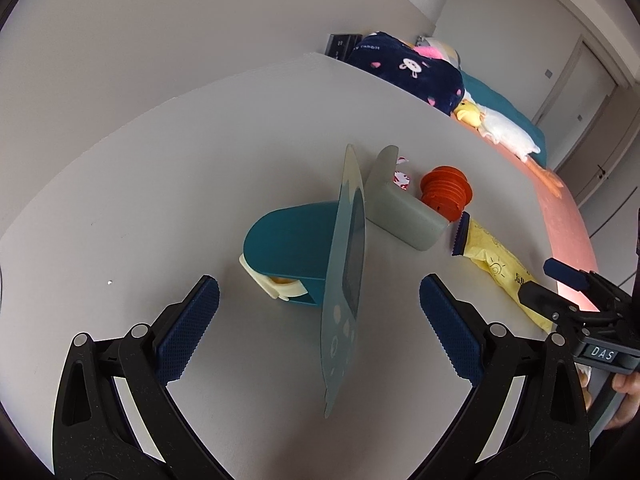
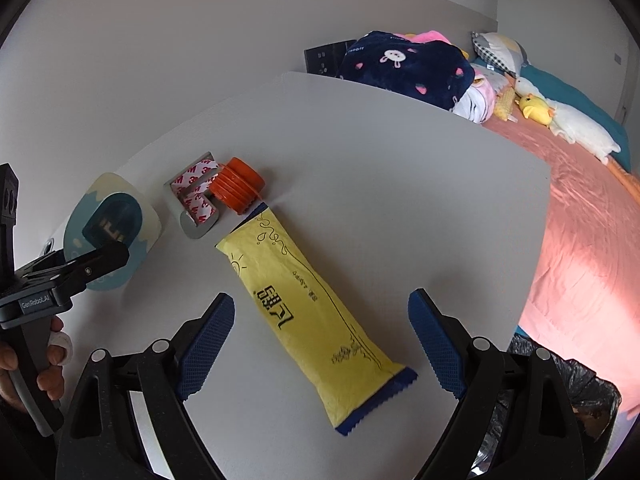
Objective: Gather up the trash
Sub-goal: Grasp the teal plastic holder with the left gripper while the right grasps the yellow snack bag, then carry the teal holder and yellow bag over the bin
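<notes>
Both hands over the white counter (image 2: 380, 184), nothing picked up yet. My right gripper (image 2: 320, 344) stands wide, empty, jaws straddling the yellow snack wrapper (image 2: 308, 304) that lies flat on the counter between and ahead of the pads; no contact that I can see. My left gripper (image 1: 320, 328) is likewise spread wide and empty, aimed at the teal wall-mount holder (image 1: 288, 248), whose pale backing plate (image 1: 346, 280) stands on edge between the fingers' line. Judgement: the step in hand is the approach to a grasp, right hand on the wrapper. To do it well I would come down across the wrapper's narrow width near mid-length, pads low enough to catch the film, and close gently so it bunches rather than skids. A bin with a black liner (image 2: 568, 380) shows at the right counter edge, the likely drop point. The wrapper: long, flattened, crinkled yellow film with dark blue serrated ends, black line drawing and print, looks empty and light. Its far end sits just beside the orange ribbed plug (image 2: 238, 186) and the grey adhesive bracket (image 2: 192, 200) with red-printed tape. Bed (image 2: 580, 220) beyond.
</notes>
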